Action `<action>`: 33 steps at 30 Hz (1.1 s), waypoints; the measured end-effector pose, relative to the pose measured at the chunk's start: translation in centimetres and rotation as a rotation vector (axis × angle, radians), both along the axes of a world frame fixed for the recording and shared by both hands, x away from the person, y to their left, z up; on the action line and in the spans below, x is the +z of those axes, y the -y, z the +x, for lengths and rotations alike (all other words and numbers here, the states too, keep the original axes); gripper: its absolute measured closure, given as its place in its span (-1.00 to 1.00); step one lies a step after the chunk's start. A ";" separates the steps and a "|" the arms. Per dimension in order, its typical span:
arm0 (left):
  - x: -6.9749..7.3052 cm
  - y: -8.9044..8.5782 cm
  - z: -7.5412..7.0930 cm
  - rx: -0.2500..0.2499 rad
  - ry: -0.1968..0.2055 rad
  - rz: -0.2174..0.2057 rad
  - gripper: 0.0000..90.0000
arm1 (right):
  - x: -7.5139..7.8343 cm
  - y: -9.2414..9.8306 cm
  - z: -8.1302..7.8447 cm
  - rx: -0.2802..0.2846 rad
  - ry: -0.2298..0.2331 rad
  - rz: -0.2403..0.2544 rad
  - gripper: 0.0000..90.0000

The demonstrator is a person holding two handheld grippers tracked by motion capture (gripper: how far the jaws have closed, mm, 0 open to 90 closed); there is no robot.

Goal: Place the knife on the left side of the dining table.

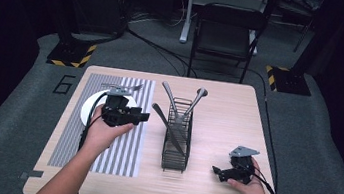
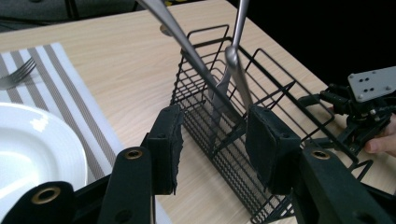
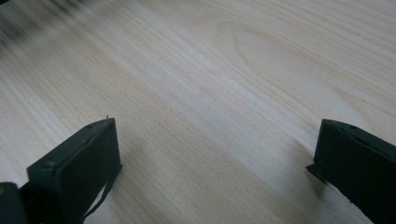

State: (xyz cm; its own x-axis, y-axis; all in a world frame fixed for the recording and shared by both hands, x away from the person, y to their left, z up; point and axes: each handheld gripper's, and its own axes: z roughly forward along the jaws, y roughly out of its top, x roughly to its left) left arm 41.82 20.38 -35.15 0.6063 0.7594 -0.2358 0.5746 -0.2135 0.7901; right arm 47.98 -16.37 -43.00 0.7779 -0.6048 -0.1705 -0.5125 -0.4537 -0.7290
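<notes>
Black wire basket [image 1: 177, 138] stands in the middle of the wooden table [image 1: 222, 119], with a knife [image 2: 224, 95] and other silver cutlery leaning inside it. The left tongs [image 1: 143, 117] hang above the striped mat [image 1: 123, 146], just beside the white plate [image 1: 88, 109], half spread and pinching nothing. The right tongs [image 1: 215, 171] sit spread wide over bare table.

1. The white plate [image 1: 89, 108] is partly hidden behind the left gripper [image 1: 143, 117], beside the black basket [image 1: 176, 148].
2. Near the basket, the fork [image 2: 17, 74] is cut off by the picture's edge.
3. The table [image 3: 224, 84] looks blurry in the right gripper view's top corner.
</notes>
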 end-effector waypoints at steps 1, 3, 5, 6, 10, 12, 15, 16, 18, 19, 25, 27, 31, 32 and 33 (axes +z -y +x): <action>0.2 0.1 0.1 0.003 0.001 -0.001 0.24 | 0.0 0.0 0.0 -0.002 0.000 0.000 -1.00; 0.6 0.3 0.2 -0.002 0.003 0.002 0.24 | 0.0 0.0 0.0 -0.002 0.000 0.000 -1.00; 0.9 0.5 0.4 -0.007 0.003 -0.009 0.26 | 0.0 0.0 0.0 0.000 0.001 -0.001 -1.00; 1.1 0.5 0.5 -0.007 0.000 -0.009 0.28 | 0.0 0.0 0.0 0.001 0.001 -0.001 -1.00; 1.5 0.9 1.1 -0.008 -0.010 -0.016 0.35 | 0.0 0.0 0.0 0.003 0.001 -0.001 -1.00; 1.5 1.1 1.4 -0.009 -0.015 -0.021 0.36 | 0.0 0.0 0.0 0.003 0.000 -0.001 -1.00; 1.6 1.5 1.7 -0.003 -0.023 -0.030 0.37 | 0.0 0.0 0.0 0.003 0.000 -0.001 -1.00; 1.6 1.7 1.9 -0.008 -0.023 -0.028 0.38 | 0.0 0.0 0.0 0.003 0.001 -0.001 -1.00; 1.6 2.0 2.2 -0.005 -0.025 -0.026 0.38 | 0.0 0.0 0.0 0.003 0.001 -0.001 -1.00; 1.5 2.1 2.3 -0.005 -0.027 -0.024 0.39 | 0.0 0.0 0.0 0.002 0.001 -0.001 -1.00; 1.1 2.9 2.8 -0.006 -0.033 -0.017 0.42 | 0.0 0.0 0.0 0.002 0.000 -0.001 -1.00; 1.0 3.1 2.9 -0.001 -0.038 -0.027 0.44 | 0.0 0.0 0.0 0.002 0.001 -0.001 -1.00; 0.6 3.5 3.2 -0.008 -0.036 -0.021 0.52 | 0.0 0.0 0.0 0.003 0.000 -0.001 -1.00; 0.5 3.6 3.1 0.001 -0.038 -0.026 0.54 | 0.0 0.0 0.0 0.002 0.001 -0.001 -1.00; 0.5 3.6 3.2 -0.002 -0.033 -0.023 0.55 | 0.0 0.0 0.0 0.002 0.000 -0.001 -1.00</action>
State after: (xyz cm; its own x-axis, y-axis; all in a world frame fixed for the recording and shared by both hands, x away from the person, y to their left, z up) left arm 45.01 16.79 -34.69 0.5995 0.7522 -0.2734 0.6003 -0.1967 0.7752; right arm 47.99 -16.36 -42.99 0.7794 -0.6032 -0.1695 -0.5111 -0.4557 -0.7288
